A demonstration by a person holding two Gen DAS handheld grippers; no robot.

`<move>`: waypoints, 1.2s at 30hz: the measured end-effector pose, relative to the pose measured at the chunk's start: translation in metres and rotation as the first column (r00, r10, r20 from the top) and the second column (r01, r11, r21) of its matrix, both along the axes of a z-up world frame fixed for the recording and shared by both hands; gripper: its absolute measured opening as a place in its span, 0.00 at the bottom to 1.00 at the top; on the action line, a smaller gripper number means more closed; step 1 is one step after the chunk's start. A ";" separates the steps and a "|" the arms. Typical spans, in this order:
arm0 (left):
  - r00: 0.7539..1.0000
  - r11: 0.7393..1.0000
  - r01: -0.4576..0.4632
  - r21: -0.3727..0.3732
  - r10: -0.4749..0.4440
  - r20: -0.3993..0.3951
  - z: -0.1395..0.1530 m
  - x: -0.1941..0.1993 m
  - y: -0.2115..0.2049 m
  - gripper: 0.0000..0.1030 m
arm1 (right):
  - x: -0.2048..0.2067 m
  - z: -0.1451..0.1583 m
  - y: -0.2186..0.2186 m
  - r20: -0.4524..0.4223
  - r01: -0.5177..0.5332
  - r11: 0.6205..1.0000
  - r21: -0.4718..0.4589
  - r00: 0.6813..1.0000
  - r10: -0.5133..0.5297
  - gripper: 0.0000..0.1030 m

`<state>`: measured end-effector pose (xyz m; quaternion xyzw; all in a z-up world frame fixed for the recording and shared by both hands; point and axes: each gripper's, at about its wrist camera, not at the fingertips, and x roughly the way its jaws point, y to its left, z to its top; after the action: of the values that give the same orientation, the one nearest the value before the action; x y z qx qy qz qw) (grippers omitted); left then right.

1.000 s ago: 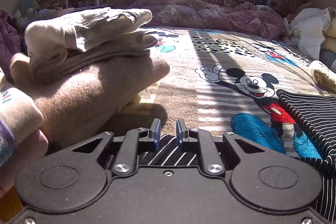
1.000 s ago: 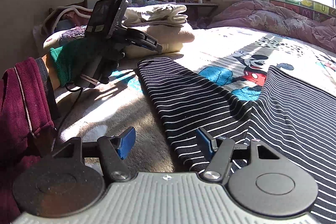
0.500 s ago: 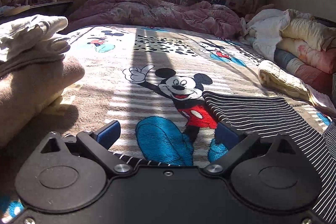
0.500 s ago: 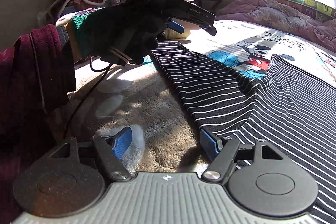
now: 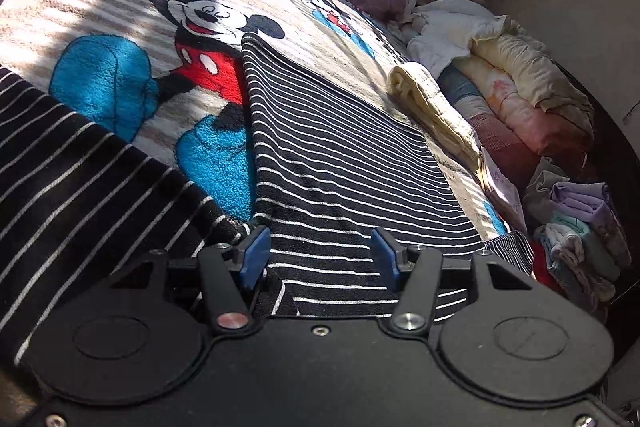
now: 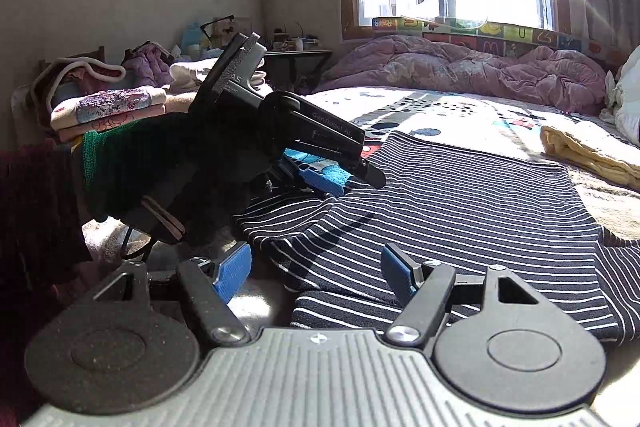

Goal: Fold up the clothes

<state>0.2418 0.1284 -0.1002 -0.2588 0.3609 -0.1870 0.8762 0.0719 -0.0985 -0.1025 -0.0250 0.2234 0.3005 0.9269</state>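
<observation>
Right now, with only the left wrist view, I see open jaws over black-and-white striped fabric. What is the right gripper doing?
Observer: The right gripper is open as well. It sits low at the near edge of the striped garment and grips nothing.
Operator: What holds the left one?
Observer: A black-gloved hand with a green cuff holds the left gripper, which tilts down over the garment's left part.
Operator: Anything behind that hand?
Observer: A folded stack of clothes lies there, near the wall.
</observation>
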 end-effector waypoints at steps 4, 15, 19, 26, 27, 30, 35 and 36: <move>0.997 0.993 -0.017 -0.117 0.026 0.078 0.013 0.008 0.007 0.62 | 0.001 -0.024 -0.010 -0.064 0.005 1.000 -0.004 0.998 -0.005 0.70; 0.996 0.989 -0.084 -0.123 0.089 0.031 0.013 0.038 0.009 0.63 | -0.028 -0.016 -0.014 0.031 -0.018 0.997 -0.070 0.999 0.021 0.71; 0.990 0.997 -0.072 -0.021 0.074 0.122 0.028 0.009 0.003 0.62 | -0.029 -0.013 -0.023 0.086 0.050 0.996 -0.076 0.995 -0.043 0.71; 0.971 0.959 -0.090 0.268 0.024 0.240 0.031 -0.065 -0.023 0.50 | -0.017 -0.024 -0.046 0.070 0.132 0.989 -0.062 0.989 -0.128 0.71; 0.969 0.944 -0.081 0.319 0.000 0.247 0.027 -0.078 -0.033 0.43 | -0.016 -0.026 -0.047 0.064 0.135 0.989 -0.059 0.989 -0.132 0.71; 0.969 0.879 -0.046 0.475 -0.076 0.235 0.000 -0.105 -0.061 0.32 | -0.015 -0.035 -0.045 0.044 0.118 0.990 -0.076 0.992 -0.115 0.73; 0.940 0.780 -0.109 0.616 -0.120 0.318 -0.017 -0.139 -0.086 0.32 | -0.025 -0.045 -0.042 0.058 0.097 0.986 -0.132 0.994 -0.090 0.76; 0.932 0.761 -0.128 0.635 -0.126 0.339 -0.019 -0.144 -0.090 0.32 | -0.026 -0.045 -0.042 0.056 0.098 0.986 -0.133 0.994 -0.092 0.76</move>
<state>0.0974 0.0388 -0.1193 0.0986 0.2354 -0.0944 0.9623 0.0458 -0.1402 -0.1475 -0.0849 0.2211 0.2394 0.9416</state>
